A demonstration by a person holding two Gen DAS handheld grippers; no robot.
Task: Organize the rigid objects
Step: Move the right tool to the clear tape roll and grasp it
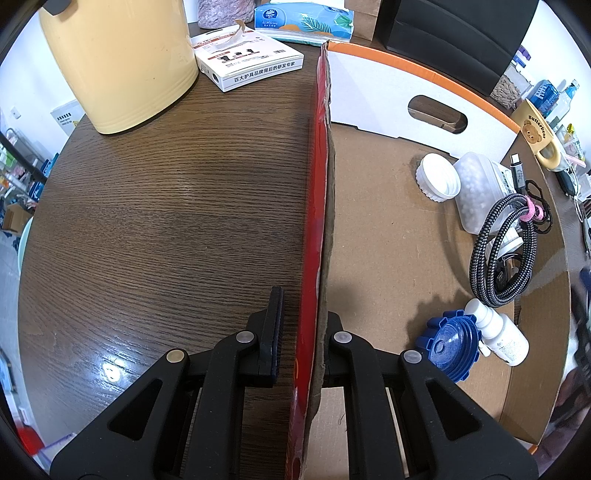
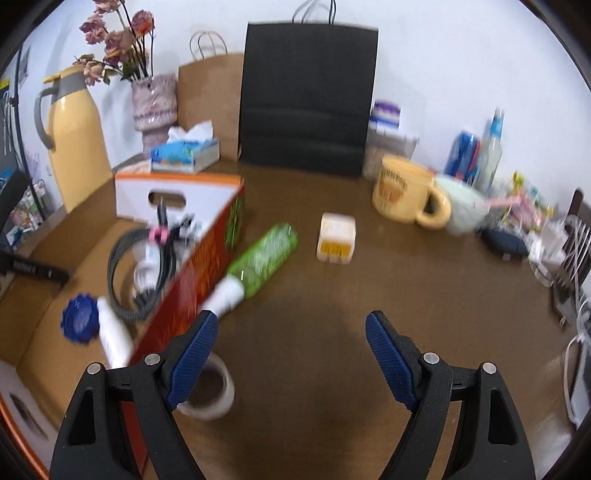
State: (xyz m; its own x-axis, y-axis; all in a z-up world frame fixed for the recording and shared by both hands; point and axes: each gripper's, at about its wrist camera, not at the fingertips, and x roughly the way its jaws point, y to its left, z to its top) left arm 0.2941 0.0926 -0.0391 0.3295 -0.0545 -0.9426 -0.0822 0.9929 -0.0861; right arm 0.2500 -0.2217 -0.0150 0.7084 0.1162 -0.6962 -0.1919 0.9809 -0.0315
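Note:
My left gripper is shut on the red side wall of a cardboard box, one finger outside, the other hidden inside. Inside the box lie a braided cable, a blue cap, a small white bottle, a white lid and a clear bottle of white beads. My right gripper is open and empty above the table. Ahead of it lie a green bottle beside the box, a white and yellow plug adapter and a tape roll.
A yellow thermos, a white carton and a tissue pack stand at the back left. A yellow mug, a pale green cup, bottles, paper bags and cluttered small items line the back and right of the table.

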